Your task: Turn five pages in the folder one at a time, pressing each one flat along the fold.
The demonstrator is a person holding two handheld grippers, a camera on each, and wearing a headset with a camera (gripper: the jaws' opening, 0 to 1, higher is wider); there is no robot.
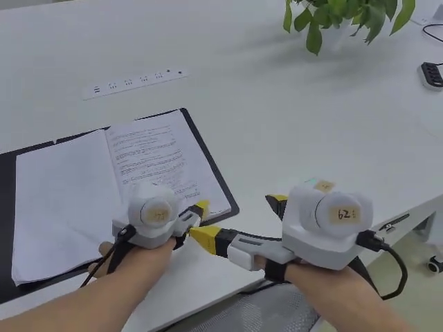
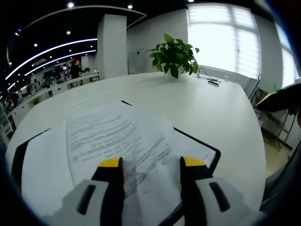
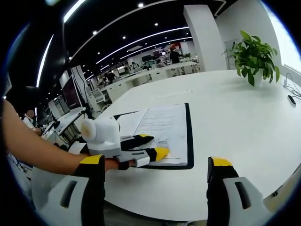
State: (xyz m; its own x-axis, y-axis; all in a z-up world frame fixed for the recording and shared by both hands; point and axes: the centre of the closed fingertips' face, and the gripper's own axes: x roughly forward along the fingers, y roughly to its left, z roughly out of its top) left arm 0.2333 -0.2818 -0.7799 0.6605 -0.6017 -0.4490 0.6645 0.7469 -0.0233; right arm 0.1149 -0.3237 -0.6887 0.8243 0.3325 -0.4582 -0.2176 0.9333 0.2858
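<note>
The black folder [image 1: 208, 155] lies open at the table's left, a blank white page [image 1: 59, 207] on its left side and a printed page [image 1: 156, 155] on its right. My left gripper [image 1: 194, 220] is open at the printed page's near right corner, its yellow-tipped jaws standing over that page [image 2: 117, 136]. My right gripper [image 1: 241, 218] is wide open just right of the folder, off the paper, with its jaws reaching left toward the left gripper. The right gripper view looks between its own jaws [image 3: 155, 161] at the left gripper [image 3: 153, 145] and the folder [image 3: 188, 136].
A potted plant [image 1: 346, 17] stands at the far right of the white table [image 1: 291, 124]. Sockets [image 1: 135, 81] are set into the tabletop beyond the folder, and a black power strip [image 1: 430, 75] lies at the right edge. The table's near edge runs just below my grippers.
</note>
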